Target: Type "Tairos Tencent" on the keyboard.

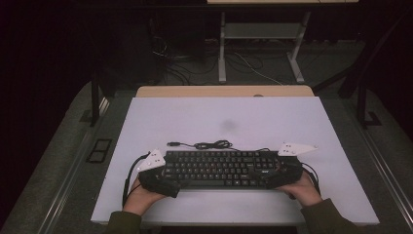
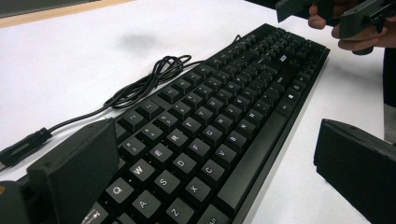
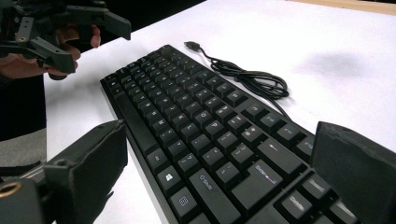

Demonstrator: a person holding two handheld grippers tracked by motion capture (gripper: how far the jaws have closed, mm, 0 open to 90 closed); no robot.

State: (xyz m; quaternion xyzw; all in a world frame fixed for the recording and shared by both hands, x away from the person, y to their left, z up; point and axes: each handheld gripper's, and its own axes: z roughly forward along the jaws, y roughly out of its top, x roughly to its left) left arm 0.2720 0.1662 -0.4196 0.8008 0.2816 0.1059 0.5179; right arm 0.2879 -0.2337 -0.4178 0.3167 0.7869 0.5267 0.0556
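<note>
Keyboard (image 1: 219,168) long axis left-right, lower centre; your left gripper (image 1: 163,181) and right gripper (image 1: 275,176) straddle its ends, jaws apart.

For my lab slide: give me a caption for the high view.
Two hand-held grippers, left gripper and right gripper, straddle the ends of a black corded keyboard on a white table.

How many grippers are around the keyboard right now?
2. The left gripper straddles the left end of the black keyboard, jaws open; the right gripper straddles its right end, jaws open too.
</note>
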